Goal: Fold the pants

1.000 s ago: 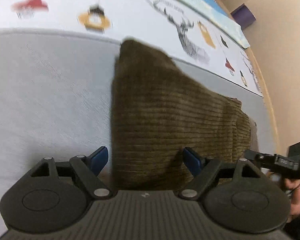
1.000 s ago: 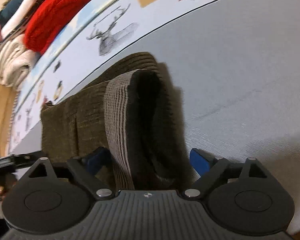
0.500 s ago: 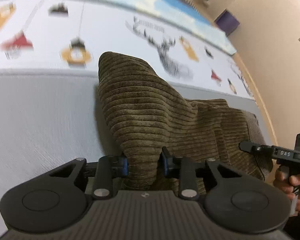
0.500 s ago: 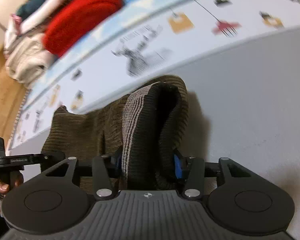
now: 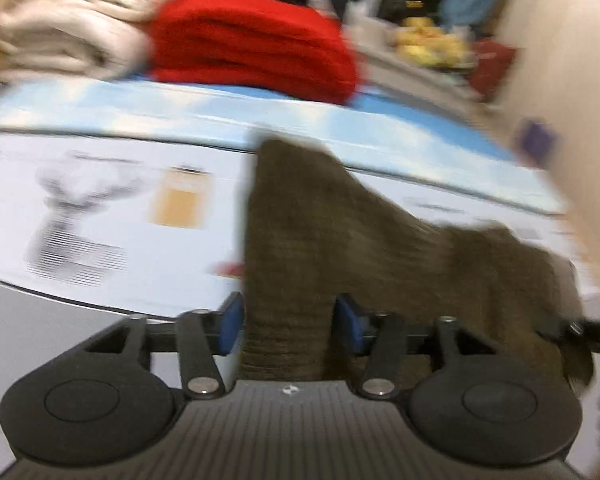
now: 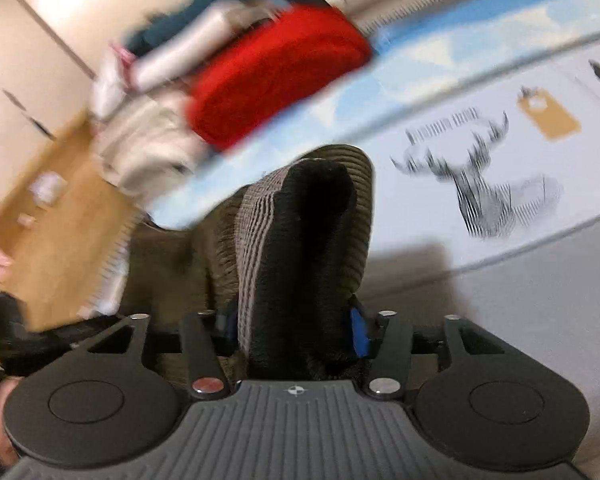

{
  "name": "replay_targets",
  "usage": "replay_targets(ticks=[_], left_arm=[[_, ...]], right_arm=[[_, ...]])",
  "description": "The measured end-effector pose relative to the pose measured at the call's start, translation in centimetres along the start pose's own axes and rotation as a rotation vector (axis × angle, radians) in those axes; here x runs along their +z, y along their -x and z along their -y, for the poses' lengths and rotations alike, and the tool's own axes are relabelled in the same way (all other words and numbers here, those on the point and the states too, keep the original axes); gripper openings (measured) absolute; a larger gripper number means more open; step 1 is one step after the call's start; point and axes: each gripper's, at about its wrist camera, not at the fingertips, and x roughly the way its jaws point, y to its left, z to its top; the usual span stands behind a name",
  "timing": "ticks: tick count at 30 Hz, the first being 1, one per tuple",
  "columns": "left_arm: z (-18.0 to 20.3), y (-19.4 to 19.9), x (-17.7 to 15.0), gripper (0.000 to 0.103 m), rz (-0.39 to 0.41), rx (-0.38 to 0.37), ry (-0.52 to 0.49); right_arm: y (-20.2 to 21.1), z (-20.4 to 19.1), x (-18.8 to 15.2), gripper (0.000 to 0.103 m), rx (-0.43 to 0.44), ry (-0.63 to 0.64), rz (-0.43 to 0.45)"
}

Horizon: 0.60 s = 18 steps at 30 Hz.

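Observation:
The pants (image 5: pixel 340 232) are olive-brown corduroy and hang lifted off the grey surface. My left gripper (image 5: pixel 287 322) is shut on one edge of the pants; the cloth rises in a peak between the blue pads. My right gripper (image 6: pixel 292 328) is shut on the waistband end (image 6: pixel 312 232), where the striped lining and dark inside show. The right gripper also shows at the right edge of the left wrist view (image 5: pixel 580 332). The left gripper shows at the left edge of the right wrist view (image 6: pixel 24 324).
A grey mat (image 6: pixel 520 300) lies on a white sheet printed with a deer (image 6: pixel 480 188) and small pictures. Behind it are a folded red blanket (image 5: pixel 252 44), cream blankets (image 5: pixel 68 24) and a wooden floor (image 6: pixel 52 216).
Both grippers have lifted the pants up and away from the grey mat. The views now tilt up toward the red and cream blankets. The picture is blurred by motion.

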Motion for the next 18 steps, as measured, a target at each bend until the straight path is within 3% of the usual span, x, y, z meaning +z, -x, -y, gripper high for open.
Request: replay_targets(ticks=[2,3,4,7,9,11,12,13,14,16,18], left_arm=[[-1.2,-0.4,0.1,0.060,-0.024,0.062,0.023],[-1.7,-0.3,0.0,0.060,-0.036,0.050,0.053],[-2.1,-0.2,-0.2,0.059,-0.053,0.010,0.075],[-1.5,-0.2,-0.9,0.058,-0.094,-0.079,0.016],[-0.6,-1.7,-2.3,0.058,-0.189,-0.064,-0.082],[-0.5,-4.2,-5.1,0.059,-0.358,-0.019,-0.158],[-0.4,-4.5,-5.8,0.062,-0.367,-0.015,-0.180],[-0.4,-4.2,-5.5,0.065,-0.343,-0.015,-0.178],[-1.0,-3.9,-5.1,0.066,-0.323,-0.020,-0.141],[-3.0,-3.5,-4.2,0.085,-0.283,-0.028,0.006],[-5.0,-3.8,-4.3,0.086,-0.295,-0.031,0.128]], right_arm=[[-2.5,-0.6,-0.3,0.058,-0.180,0.053,-0.041],[-3.0,-0.9,-0.5,0.058,-0.307,0.091,-0.019],[-2.8,-1.0,-0.7,0.059,-0.370,0.110,0.007],[-1.3,-1.5,0.0,0.059,-0.312,0.107,0.073],[-1.0,-2.2,-0.5,0.059,-0.232,0.160,0.053],[-2.3,-2.2,-1.7,0.059,-0.195,0.211,-0.085],[-3.7,-2.0,-2.4,0.059,-0.237,0.230,-0.177],[-4.4,-1.5,-3.1,0.068,-0.277,0.235,-0.223],[-4.5,-0.8,-3.3,0.074,-0.294,0.194,-0.229],[-3.6,0.8,-2.7,0.075,-0.244,0.040,-0.202],[-3.6,1.9,-2.7,0.075,-0.205,-0.063,-0.194]])
